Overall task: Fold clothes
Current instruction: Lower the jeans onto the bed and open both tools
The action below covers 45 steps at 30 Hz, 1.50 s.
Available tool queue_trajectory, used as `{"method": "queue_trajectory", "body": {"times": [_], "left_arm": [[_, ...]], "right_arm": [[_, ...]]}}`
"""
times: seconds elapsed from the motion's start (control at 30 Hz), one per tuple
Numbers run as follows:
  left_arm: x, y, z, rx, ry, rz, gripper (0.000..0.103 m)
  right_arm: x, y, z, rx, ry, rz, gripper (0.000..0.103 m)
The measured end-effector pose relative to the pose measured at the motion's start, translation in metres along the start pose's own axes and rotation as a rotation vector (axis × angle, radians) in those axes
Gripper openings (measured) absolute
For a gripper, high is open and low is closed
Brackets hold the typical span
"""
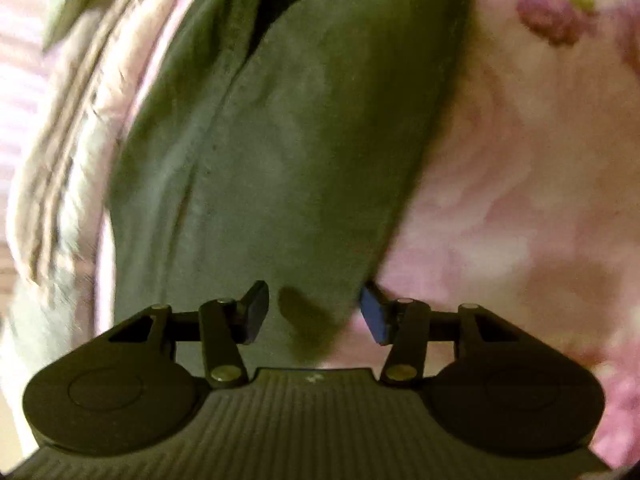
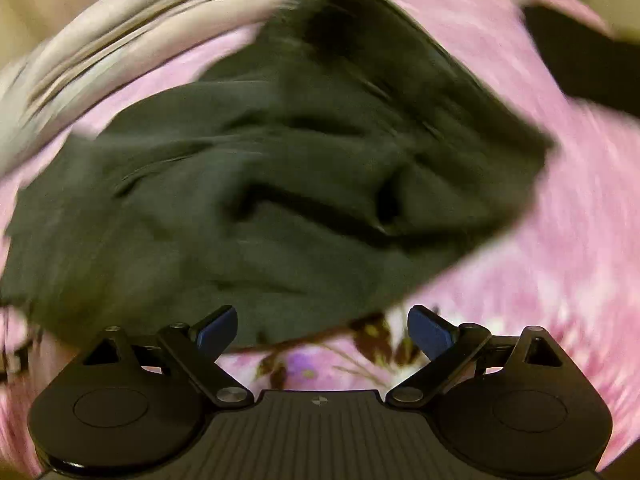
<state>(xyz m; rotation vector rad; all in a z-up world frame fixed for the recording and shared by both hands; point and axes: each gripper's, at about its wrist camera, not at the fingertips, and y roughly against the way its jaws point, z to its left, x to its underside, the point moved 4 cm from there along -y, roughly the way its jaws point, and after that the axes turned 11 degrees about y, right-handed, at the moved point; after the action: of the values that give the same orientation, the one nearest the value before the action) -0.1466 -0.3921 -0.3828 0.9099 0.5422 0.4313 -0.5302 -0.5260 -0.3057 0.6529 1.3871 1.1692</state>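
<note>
Rumpled dark green cloth garment (image 2: 280, 184) lies on the pink floral bedsheet (image 2: 560, 280), left gripper (image 1: 314, 312) half open, right gripper (image 2: 322, 330) wide, both empty above its edge; sheet may get pinched too.

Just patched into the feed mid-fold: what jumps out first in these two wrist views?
A dark green garment fills the middle of both views, lying rumpled on a pink floral bedsheet. Both the left gripper and right gripper hang open at its near edge, holding nothing. A pale striped cloth lies bunched beyond it.
</note>
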Motion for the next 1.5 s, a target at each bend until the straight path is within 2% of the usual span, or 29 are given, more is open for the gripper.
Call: {"method": "queue_trajectory", "body": {"times": [0.07, 0.1, 0.17, 0.2, 0.27, 0.4, 0.47, 0.53, 0.57, 0.6, 0.63, 0.7, 0.73, 0.9, 1.03, 1.2, 1.3, 1.33, 1.37, 1.4, 1.43, 1.47, 1.5], "left_arm": [[0.004, -0.003, 0.005, -0.040, -0.033, -0.043, 0.045], [0.004, -0.007, 0.009, -0.068, -0.042, -0.045, 0.031], [0.004, -0.011, 0.016, -0.076, -0.019, -0.021, 0.015], [0.004, -0.012, 0.018, -0.069, -0.015, -0.015, 0.011], [0.003, -0.013, 0.019, -0.059, -0.014, -0.006, 0.008], [-0.001, -0.009, 0.022, -0.058, 0.017, 0.006, 0.004], [-0.004, -0.002, 0.024, -0.065, 0.048, 0.015, 0.004], [-0.010, 0.011, 0.025, -0.077, 0.086, 0.035, 0.004], [-0.012, 0.018, 0.025, -0.084, 0.106, 0.046, 0.004], [-0.015, 0.024, 0.026, -0.090, 0.126, 0.056, 0.003], [-0.018, 0.032, 0.025, -0.092, 0.136, 0.065, 0.003], [-0.025, 0.051, 0.021, -0.090, 0.150, 0.086, 0.003], [-0.029, 0.062, 0.018, -0.084, 0.152, 0.093, 0.003], [-0.039, 0.141, -0.013, -0.063, 0.233, 0.150, 0.003], [-0.031, 0.192, -0.058, -0.021, 0.257, 0.211, 0.003], [-0.027, 0.199, -0.100, 0.030, 0.296, 0.275, 0.003], [-0.023, 0.185, -0.108, 0.066, 0.300, 0.297, 0.008], [-0.020, 0.182, -0.108, 0.089, 0.299, 0.309, 0.011], [-0.018, 0.180, -0.108, 0.119, 0.303, 0.321, 0.020], [-0.015, 0.181, -0.107, 0.146, 0.314, 0.321, 0.028], [-0.011, 0.184, -0.101, 0.167, 0.330, 0.307, 0.029], [-0.006, 0.187, -0.095, 0.187, 0.347, 0.292, 0.030], [-0.002, 0.191, -0.089, 0.207, 0.364, 0.277, 0.031]], "right_arm": [[0.005, -0.006, -0.018, 0.035, -0.118, -0.036, 0.095], [0.005, -0.007, -0.028, 0.052, -0.163, -0.061, 0.095], [0.005, -0.006, -0.046, 0.073, -0.240, -0.123, 0.095], [0.003, -0.006, -0.054, 0.082, -0.268, -0.154, 0.095], [0.000, -0.006, -0.071, 0.096, -0.314, -0.210, 0.095], [-0.020, -0.021, -0.085, 0.061, -0.238, -0.274, 0.095], [-0.031, -0.033, -0.093, 0.025, -0.241, -0.277, 0.095], [-0.043, -0.045, -0.102, -0.008, -0.258, -0.269, 0.071], [-0.047, -0.049, -0.108, -0.020, -0.275, -0.262, 0.064], [-0.048, -0.048, -0.116, -0.027, -0.299, -0.253, 0.044], [-0.048, -0.044, -0.124, -0.033, -0.316, -0.245, 0.018], [-0.037, -0.027, -0.143, -0.050, -0.345, -0.226, 0.009], [-0.035, -0.018, -0.152, -0.063, -0.353, -0.223, 0.008], [-0.028, 0.048, -0.175, -0.108, -0.279, -0.188, 0.007], [-0.008, 0.092, -0.182, -0.094, -0.300, -0.137, 0.007], [0.047, 0.112, -0.196, -0.007, -0.348, -0.027, 0.007], [0.069, 0.110, -0.191, 0.042, -0.314, 0.030, 0.008], [0.068, 0.112, -0.186, 0.058, -0.299, 0.037, 0.010], [0.067, 0.113, -0.181, 0.074, -0.283, 0.043, 0.017], [0.066, 0.114, -0.177, 0.090, -0.268, 0.050, 0.043], [0.065, 0.115, -0.172, 0.106, -0.253, 0.056, 0.063], [0.063, 0.119, -0.167, 0.124, -0.237, 0.052, 0.068], [0.059, 0.124, -0.161, 0.146, -0.220, 0.035, 0.068]]}}
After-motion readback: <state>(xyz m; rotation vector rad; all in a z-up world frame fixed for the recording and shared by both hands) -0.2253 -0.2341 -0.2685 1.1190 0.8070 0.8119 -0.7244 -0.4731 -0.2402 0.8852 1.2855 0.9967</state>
